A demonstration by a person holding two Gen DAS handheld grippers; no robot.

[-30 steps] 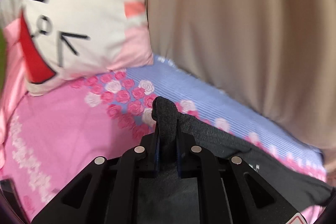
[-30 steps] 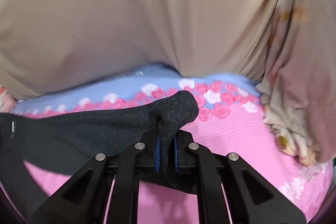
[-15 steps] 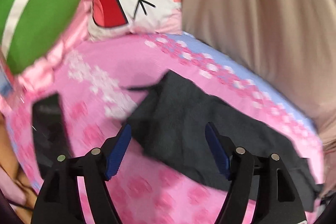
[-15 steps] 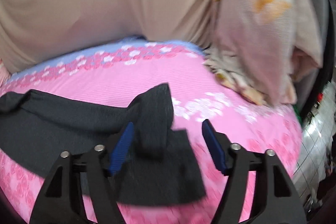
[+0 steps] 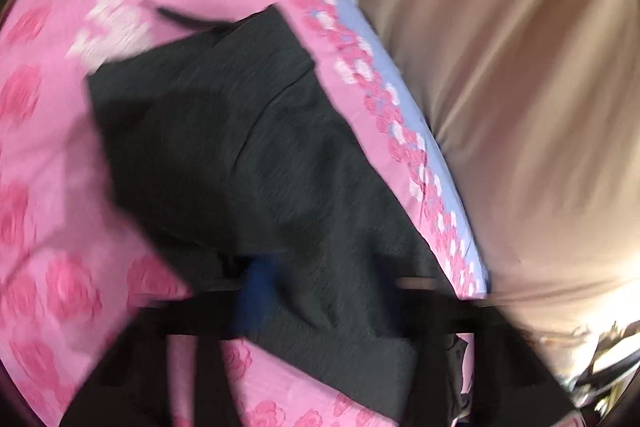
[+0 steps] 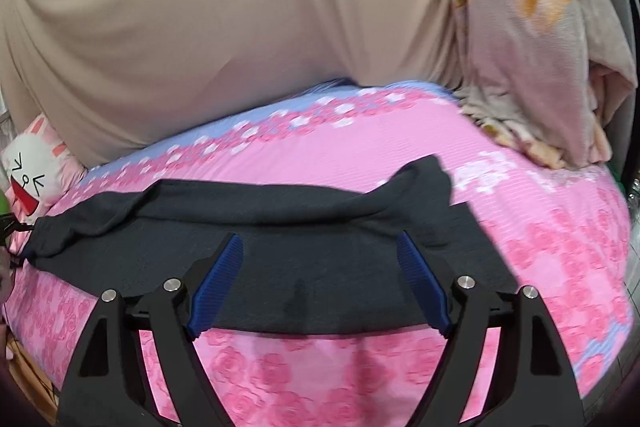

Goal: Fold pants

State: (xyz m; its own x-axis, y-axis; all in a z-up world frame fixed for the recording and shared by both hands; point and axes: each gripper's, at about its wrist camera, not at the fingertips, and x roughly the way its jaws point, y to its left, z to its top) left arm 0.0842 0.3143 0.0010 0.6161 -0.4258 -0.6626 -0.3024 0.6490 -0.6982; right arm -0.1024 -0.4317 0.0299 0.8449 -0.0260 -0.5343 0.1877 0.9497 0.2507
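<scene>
**Charcoal pants laid long on the bed — fold only begun**

Charcoal knit pants [image 6: 280,251] lie stretched across a pink rose-print bedsheet [image 6: 360,367], running side to side in the right wrist view. One end, at the right, is flipped back over itself in a loose peak; the far edge is rumpled, the near edge fairly straight. A drawstring end shows at the left of that view.

Right tongs [image 6: 316,283] — jaws standing wide and having just been opening; dark cloth lies below and between the blue pads, but they press on nothing. Released, by the look of it.

Left tongs [image 5: 256,291] — that view is badly smeared. A blue pad shows against dark cloth; jaws closed, having just snapped shut. Whether fabric is pinched in them I cannot tell.

Beige curtain [image 6: 220,27] behind the bed, cartoon-face pillow [image 6: 32,171] at its left end, a pale floral blanket [image 6: 532,39] bunched at the right.

Progress, as judged: garment spread lengthwise, perhaps one leg over the other. Smoothing and the crosswise folds remain.
</scene>
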